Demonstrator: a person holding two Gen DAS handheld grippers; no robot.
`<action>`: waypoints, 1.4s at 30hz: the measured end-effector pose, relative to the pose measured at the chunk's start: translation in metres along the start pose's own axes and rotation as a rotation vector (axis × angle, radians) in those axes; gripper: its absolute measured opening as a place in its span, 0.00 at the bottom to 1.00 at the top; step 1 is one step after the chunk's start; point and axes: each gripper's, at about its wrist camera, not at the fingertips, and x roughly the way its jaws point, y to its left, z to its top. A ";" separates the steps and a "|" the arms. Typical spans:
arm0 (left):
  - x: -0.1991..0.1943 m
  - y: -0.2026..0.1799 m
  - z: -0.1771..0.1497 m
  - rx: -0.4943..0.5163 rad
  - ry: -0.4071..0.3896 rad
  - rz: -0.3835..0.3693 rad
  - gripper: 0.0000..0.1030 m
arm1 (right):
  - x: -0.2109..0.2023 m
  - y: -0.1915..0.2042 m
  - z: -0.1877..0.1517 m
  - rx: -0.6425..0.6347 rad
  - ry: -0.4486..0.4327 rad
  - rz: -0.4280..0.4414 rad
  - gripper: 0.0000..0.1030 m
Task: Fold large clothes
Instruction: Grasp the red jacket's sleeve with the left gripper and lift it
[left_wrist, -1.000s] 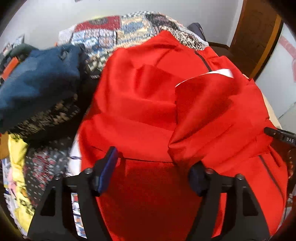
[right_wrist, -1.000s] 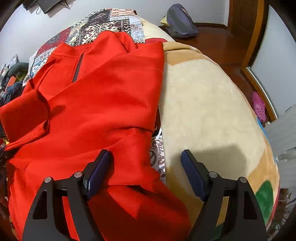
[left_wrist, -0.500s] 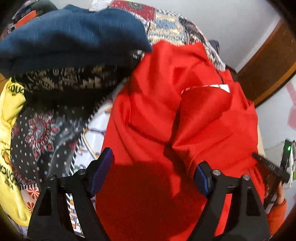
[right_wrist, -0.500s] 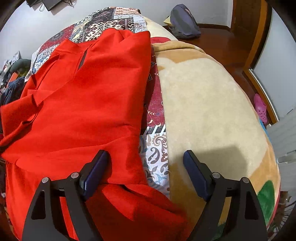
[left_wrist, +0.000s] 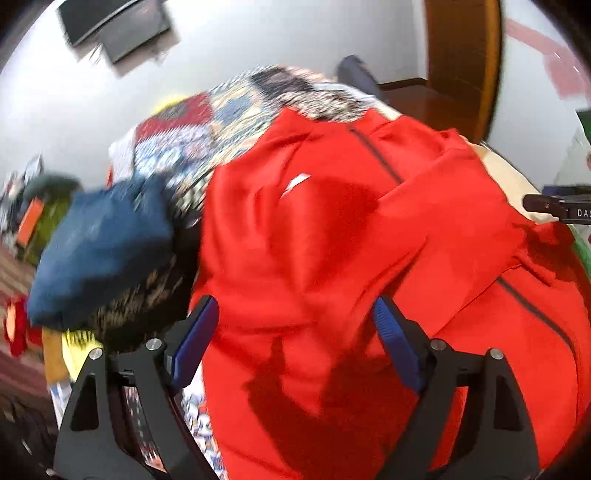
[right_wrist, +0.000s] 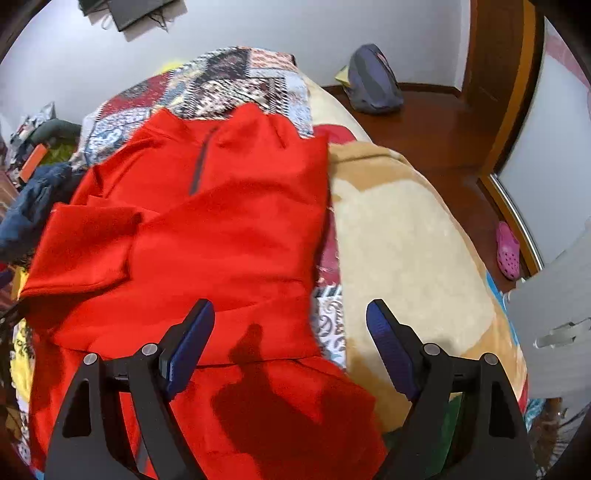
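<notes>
Hovering both grippers, left (left_wrist: 295, 343) and right (right_wrist: 290, 343), fingers spread wide and empty, over the red jacket (right_wrist: 221, 229) lying half-folded on the patchwork bedspread (right_wrist: 236, 81). Looks soft, light, probably slippery; I'd pinch hem and shoulder edges. Blue clothes (left_wrist: 103, 243) heaped alongside, blurred. Wood floor (right_wrist: 436, 122), door beyond.
</notes>
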 end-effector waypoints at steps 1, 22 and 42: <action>0.004 -0.009 0.005 0.026 0.003 -0.007 0.84 | -0.001 0.003 -0.001 -0.010 -0.005 -0.002 0.79; 0.093 -0.027 0.072 -0.063 0.170 -0.375 0.05 | 0.055 -0.026 -0.012 0.115 0.125 0.071 0.79; 0.010 0.134 -0.072 -0.437 0.086 -0.127 0.06 | 0.048 -0.022 -0.019 0.118 0.107 -0.020 0.79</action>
